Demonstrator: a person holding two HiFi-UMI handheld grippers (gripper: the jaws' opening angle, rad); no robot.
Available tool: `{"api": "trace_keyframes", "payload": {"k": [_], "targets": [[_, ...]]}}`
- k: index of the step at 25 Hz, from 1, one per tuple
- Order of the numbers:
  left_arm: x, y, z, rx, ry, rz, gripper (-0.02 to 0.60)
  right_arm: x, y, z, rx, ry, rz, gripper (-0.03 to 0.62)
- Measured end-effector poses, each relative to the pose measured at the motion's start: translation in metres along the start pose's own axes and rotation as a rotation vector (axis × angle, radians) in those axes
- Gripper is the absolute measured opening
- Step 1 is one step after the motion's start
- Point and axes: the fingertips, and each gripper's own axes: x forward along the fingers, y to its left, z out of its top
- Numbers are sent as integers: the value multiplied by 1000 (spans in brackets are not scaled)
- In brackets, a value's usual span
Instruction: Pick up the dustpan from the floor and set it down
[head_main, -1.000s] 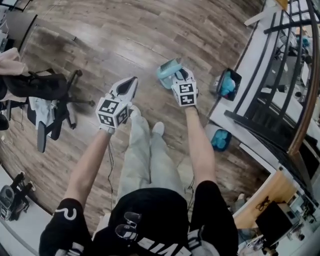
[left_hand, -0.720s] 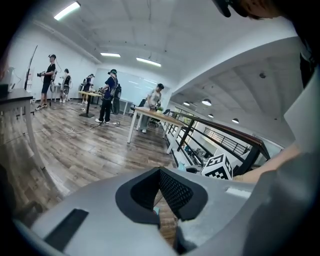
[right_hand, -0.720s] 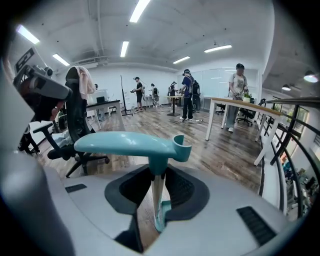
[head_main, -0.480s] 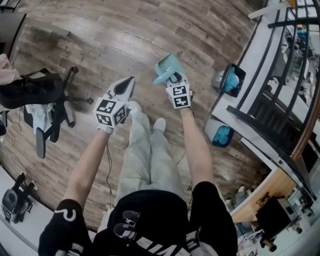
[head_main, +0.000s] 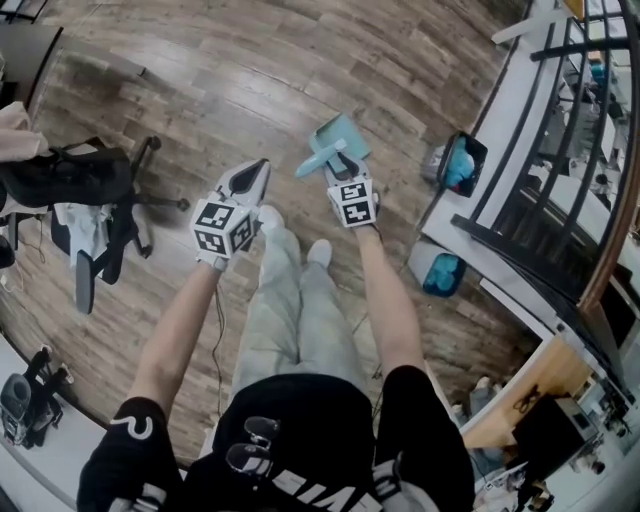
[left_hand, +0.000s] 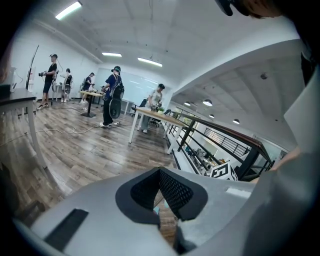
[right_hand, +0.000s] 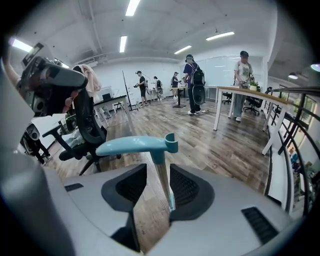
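The teal dustpan (head_main: 340, 135) lies just beyond my right gripper (head_main: 338, 172), its handle (head_main: 318, 163) sticking out to the left over the wood floor. In the right gripper view the dustpan (right_hand: 135, 145) stands edge-on between the jaws of the right gripper (right_hand: 157, 172). Those jaws have just been opening. A gap shows on the left pad's side, and the thin edge sits close to the right pad. Whether the pan rests on the floor I cannot tell. My left gripper (head_main: 262, 166) hovers beside it with nothing in it, its tips of the left gripper (left_hand: 159, 172) meeting.
The person's feet (head_main: 268, 218) are right under the grippers. An office chair (head_main: 100, 190) draped with clothes stands at the left. Black bins with teal contents (head_main: 460, 165) sit by a white ledge and dark railing (head_main: 560, 200) on the right. People and desks are far off.
The right gripper has sunk and drawn left and closer to the body with the dustpan. The dustpan's handle now pokes out to the left. The left gripper has dropped slightly.
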Motion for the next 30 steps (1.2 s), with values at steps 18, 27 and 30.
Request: {"api": "trace_keyframes", "payload": {"k": [18,27,30], "targets": [[-108,-135,98,34,-172,20,-3,-280,19,137,14,-337,-7,-3],[-167,-189,113,55,-218,28,-3,-377,36,154,3,-390,-24,-5],[-176,-199,118,64,-235,32,-3,-392,36,158,-15,-394,-31,-5]]}}
